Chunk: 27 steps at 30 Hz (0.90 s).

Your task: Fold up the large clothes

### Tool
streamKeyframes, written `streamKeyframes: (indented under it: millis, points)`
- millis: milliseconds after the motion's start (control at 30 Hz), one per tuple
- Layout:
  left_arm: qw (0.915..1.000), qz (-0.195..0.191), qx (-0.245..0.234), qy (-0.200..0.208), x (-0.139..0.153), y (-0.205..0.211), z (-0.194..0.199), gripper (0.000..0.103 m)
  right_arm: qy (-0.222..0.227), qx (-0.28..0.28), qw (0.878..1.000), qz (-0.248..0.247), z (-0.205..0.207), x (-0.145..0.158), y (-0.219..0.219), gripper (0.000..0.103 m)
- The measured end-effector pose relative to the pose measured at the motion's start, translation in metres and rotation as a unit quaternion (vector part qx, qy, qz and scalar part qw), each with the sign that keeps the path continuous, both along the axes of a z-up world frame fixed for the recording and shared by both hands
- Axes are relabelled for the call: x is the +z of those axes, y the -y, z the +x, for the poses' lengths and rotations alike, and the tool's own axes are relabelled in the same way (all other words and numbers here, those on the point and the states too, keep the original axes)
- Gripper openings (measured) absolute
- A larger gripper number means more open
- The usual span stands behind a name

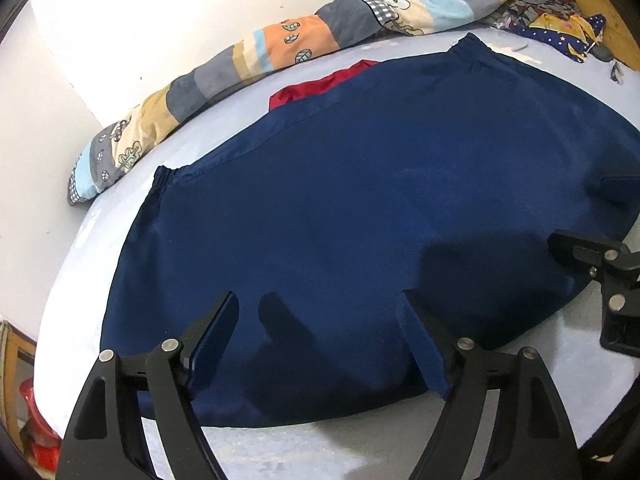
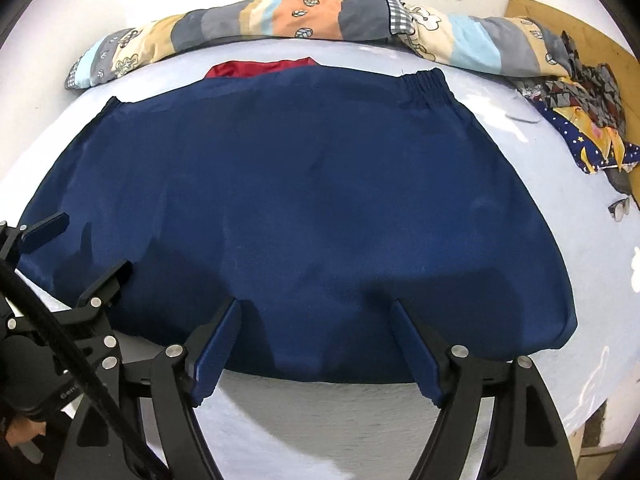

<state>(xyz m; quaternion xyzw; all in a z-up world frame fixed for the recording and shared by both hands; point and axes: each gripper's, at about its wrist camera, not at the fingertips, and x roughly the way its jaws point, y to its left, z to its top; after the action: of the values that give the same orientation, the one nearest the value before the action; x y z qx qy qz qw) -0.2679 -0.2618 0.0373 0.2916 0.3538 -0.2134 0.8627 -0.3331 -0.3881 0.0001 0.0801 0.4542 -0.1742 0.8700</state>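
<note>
A large navy blue garment [image 1: 360, 220] lies spread flat on the pale blue bed sheet [image 1: 100, 240], its elastic cuffs at the far edge. It also shows in the right wrist view [image 2: 312, 200]. A red part [image 1: 320, 84] pokes out from under its far edge, and is also in the right wrist view [image 2: 260, 69]. My left gripper [image 1: 320, 300] is open and empty, hovering over the garment's near edge. My right gripper [image 2: 316, 304] is open and empty over the same near edge. Each gripper shows in the other's view: the right [image 1: 600, 224], the left [image 2: 92, 240].
A rolled patchwork quilt [image 2: 320, 20] lies along the far side by the white wall. A pile of patterned cloth [image 2: 580, 120] and a pair of glasses [image 2: 620, 208] lie at the right. A wooden board [image 2: 580, 32] stands at the far right.
</note>
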Motion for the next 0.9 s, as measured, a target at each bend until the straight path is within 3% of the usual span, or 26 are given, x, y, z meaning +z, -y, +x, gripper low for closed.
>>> streamKeyframes:
  millis: [200,333,600,700,900]
  points:
    - [0.9998,-0.016,0.001,0.011,0.005,-0.003,0.000,0.082,0.000,0.006,1.000,-0.015,0.003,-0.002,-0.005,0.084]
    - [0.9992,-0.028,0.026,0.007,0.006,-0.009,0.009,0.082,0.030,0.014,0.999,-0.018,0.003,0.014,-0.008,0.082]
    - [0.9975,-0.046,0.053,-0.011,0.004,-0.020,0.021,0.084,0.001,0.021,0.999,-0.026,0.019,0.000,-0.010,0.082]
    - [0.9952,-0.053,0.083,-0.003,0.009,-0.032,0.031,0.084,0.020,-0.004,1.000,-0.009,0.011,0.009,0.006,0.081]
    - [0.9874,-0.074,0.136,-0.031,0.005,-0.060,0.049,0.084,0.039,-0.088,0.995,0.037,-0.015,0.011,0.065,0.079]
